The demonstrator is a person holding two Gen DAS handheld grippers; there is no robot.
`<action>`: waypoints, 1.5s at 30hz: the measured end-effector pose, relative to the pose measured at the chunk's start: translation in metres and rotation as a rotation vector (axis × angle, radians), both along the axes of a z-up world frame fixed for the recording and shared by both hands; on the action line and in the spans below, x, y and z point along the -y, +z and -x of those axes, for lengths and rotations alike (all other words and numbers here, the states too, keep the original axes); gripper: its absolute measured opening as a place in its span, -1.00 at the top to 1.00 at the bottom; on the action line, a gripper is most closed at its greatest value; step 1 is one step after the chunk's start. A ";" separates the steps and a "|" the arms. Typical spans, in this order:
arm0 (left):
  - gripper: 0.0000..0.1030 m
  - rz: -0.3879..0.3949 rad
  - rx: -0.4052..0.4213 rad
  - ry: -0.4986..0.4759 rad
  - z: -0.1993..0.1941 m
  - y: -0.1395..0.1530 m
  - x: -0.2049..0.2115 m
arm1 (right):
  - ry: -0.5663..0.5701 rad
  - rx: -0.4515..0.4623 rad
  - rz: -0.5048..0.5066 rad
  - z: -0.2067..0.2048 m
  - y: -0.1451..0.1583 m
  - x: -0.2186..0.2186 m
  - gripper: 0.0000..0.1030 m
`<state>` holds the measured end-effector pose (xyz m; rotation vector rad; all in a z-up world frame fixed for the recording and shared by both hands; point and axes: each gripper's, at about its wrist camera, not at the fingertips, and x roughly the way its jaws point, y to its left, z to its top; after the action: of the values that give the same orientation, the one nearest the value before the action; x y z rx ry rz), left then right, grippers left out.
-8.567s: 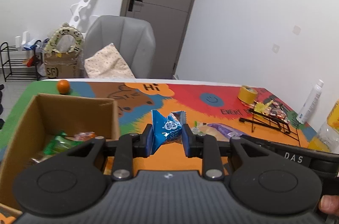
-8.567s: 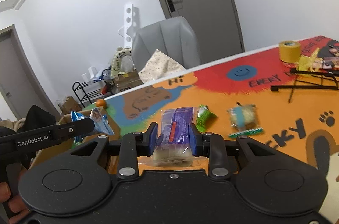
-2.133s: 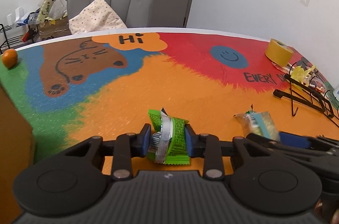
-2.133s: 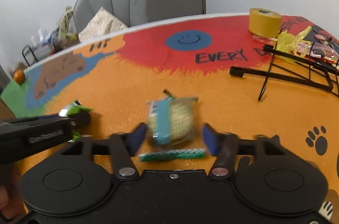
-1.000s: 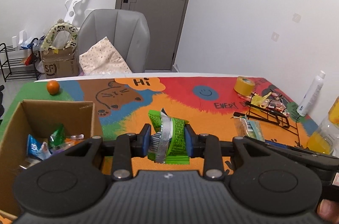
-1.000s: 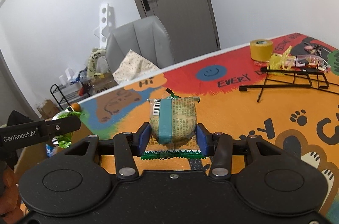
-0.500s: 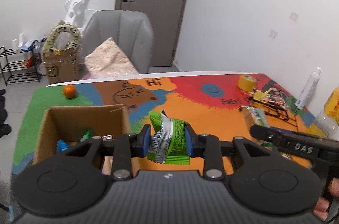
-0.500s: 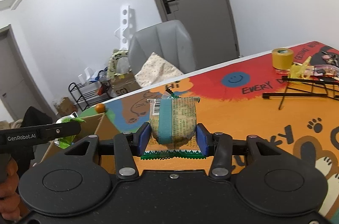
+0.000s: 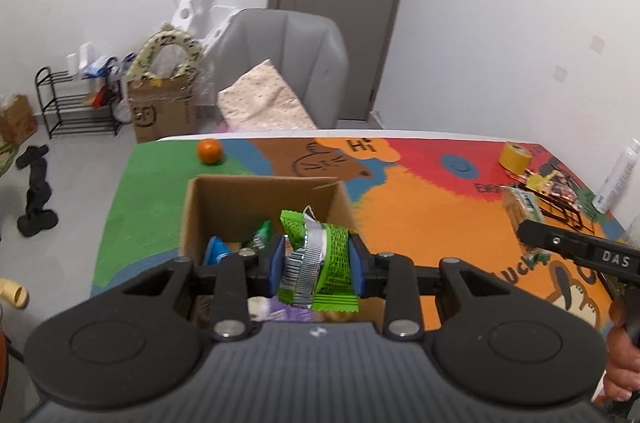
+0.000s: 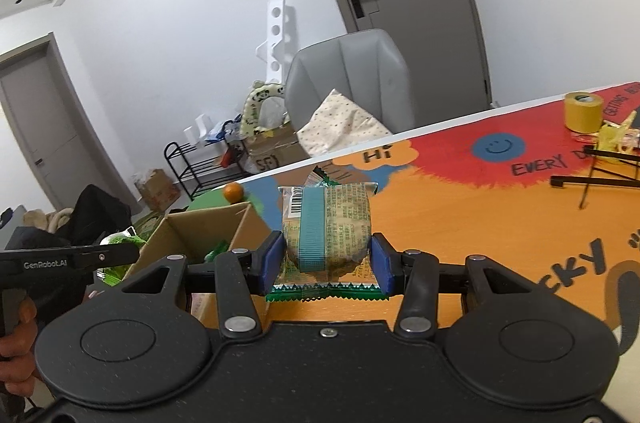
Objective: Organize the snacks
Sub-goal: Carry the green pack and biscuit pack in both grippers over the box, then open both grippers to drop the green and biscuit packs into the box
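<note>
My left gripper (image 9: 317, 265) is shut on a green and silver snack packet (image 9: 316, 259) and hangs over the open cardboard box (image 9: 192, 211), where several wrapped snacks lie. In the right wrist view my right gripper (image 10: 327, 265) is shut on a clear-wrapped cake with a teal band (image 10: 326, 227), held above the orange part of the table mat, to the right of the cardboard box (image 10: 240, 227). The left gripper (image 10: 116, 255) shows there at the left edge with its green packet over the box. The right gripper (image 9: 528, 231) and its cake (image 9: 518, 209) appear at the right in the left wrist view.
A colourful mat (image 9: 420, 207) covers the table. An orange (image 9: 209, 151) lies beyond the box. A yellow tape roll (image 9: 513, 158), a black wire rack (image 9: 560, 207) and a white bottle (image 9: 616, 183) stand at the right. A grey chair (image 9: 288, 63) is behind the table.
Both grippers have swung left with their snacks. The left one now hangs over the box instead of beside it; the right one has come nearer to the box.
</note>
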<state>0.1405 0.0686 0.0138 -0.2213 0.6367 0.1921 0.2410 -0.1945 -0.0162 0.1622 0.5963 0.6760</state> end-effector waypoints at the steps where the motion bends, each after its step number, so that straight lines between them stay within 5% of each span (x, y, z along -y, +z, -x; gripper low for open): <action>1: 0.38 0.002 -0.002 0.010 0.002 -0.001 -0.003 | 0.007 0.000 0.000 0.001 0.000 -0.003 0.13; 14: 0.37 0.024 -0.041 0.054 0.015 -0.018 -0.022 | 0.073 -0.015 0.012 0.005 -0.001 -0.036 0.13; 20: -0.07 0.015 -0.027 0.072 0.025 -0.017 -0.031 | 0.129 -0.019 0.012 0.010 0.000 -0.059 0.13; 36: -0.27 0.031 -0.025 0.100 0.037 -0.023 -0.047 | 0.258 -0.052 0.038 0.028 -0.004 -0.106 0.12; 41: -0.28 0.040 -0.026 0.093 0.038 -0.025 -0.048 | 0.251 -0.042 0.031 0.032 -0.001 -0.105 -0.22; 45: -0.29 0.045 -0.019 0.090 0.039 -0.024 -0.049 | 0.219 -0.039 0.016 0.029 0.004 -0.095 -0.23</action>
<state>0.1014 0.1172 -0.0105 -0.2919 0.6505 0.2671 0.2124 -0.0993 -0.0126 0.0958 0.6626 0.8815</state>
